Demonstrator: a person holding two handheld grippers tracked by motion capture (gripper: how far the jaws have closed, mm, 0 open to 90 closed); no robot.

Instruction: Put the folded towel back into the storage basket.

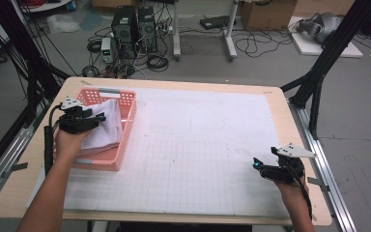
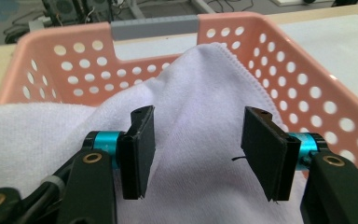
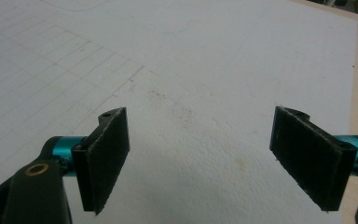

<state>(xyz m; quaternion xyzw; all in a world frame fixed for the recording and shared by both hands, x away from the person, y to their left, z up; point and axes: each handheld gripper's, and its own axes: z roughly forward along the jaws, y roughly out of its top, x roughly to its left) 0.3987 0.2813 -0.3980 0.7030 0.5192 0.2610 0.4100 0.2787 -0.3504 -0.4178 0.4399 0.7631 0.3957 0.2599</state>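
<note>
A pink perforated basket [image 1: 127, 129] stands at the table's left, and in the left gripper view its far wall [image 2: 79, 56] carries a grey handle strip. A folded white towel [image 1: 107, 126] lies inside it, bulging above the rim [image 2: 205, 93]. My left gripper [image 1: 98, 117] hovers over the towel from the basket's left side, its jaws open just above the cloth [image 2: 196, 156] with nothing gripped. My right gripper [image 1: 256, 163] rests low over the white gridded mat near the right front, open [image 3: 198, 161] and empty.
A white gridded mat [image 1: 198, 145] covers most of the pale wooden table [image 1: 280, 96]. Black frame legs stand at both sides. Computers, cables and boxes sit on the floor beyond the far edge.
</note>
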